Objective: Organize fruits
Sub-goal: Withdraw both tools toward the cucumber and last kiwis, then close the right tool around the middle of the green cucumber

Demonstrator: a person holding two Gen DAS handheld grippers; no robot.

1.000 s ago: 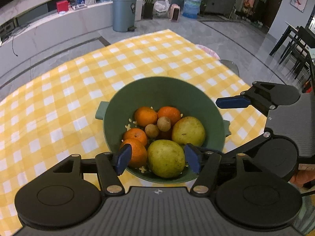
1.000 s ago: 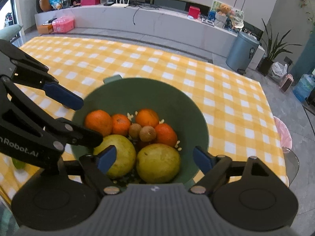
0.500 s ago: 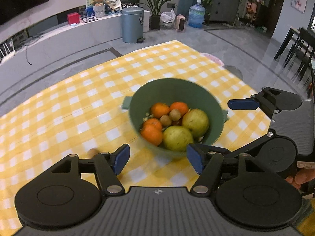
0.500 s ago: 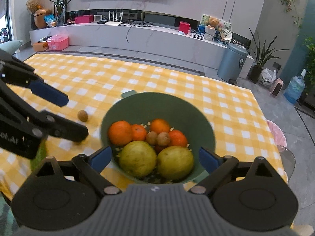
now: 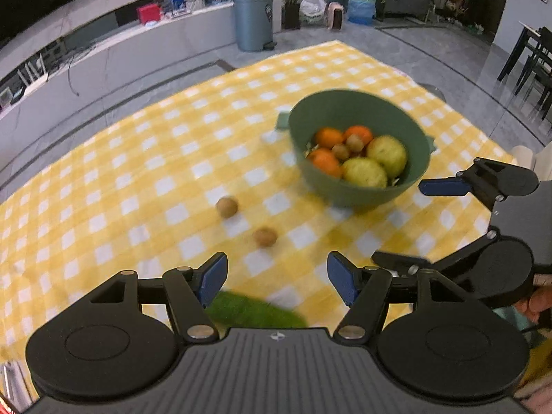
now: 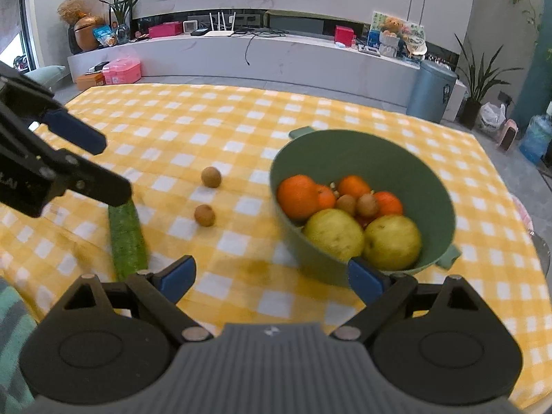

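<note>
A green bowl (image 5: 345,110) (image 6: 379,158) on the yellow checked tablecloth holds oranges (image 6: 297,196), two yellow-green pears (image 6: 392,241) and small brown longans (image 6: 367,205). Two loose longans (image 5: 227,206) (image 5: 265,237) lie on the cloth left of the bowl; they also show in the right wrist view (image 6: 211,176) (image 6: 204,215). A green cucumber (image 6: 127,239) (image 5: 253,312) lies near the front edge, just under my left gripper. My left gripper (image 5: 276,279) is open and empty above the cloth. My right gripper (image 6: 272,281) is open and empty in front of the bowl.
The table's front edge is close below both grippers. The right gripper shows at the right of the left wrist view (image 5: 483,189); the left gripper shows at the left of the right wrist view (image 6: 51,165). A grey bin (image 5: 253,20) and a low white cabinet (image 6: 276,58) stand beyond the table.
Both grippers have pulled back and away from the bowl, the left one also swinging left. The two loose longans and the cucumber have come into view.
</note>
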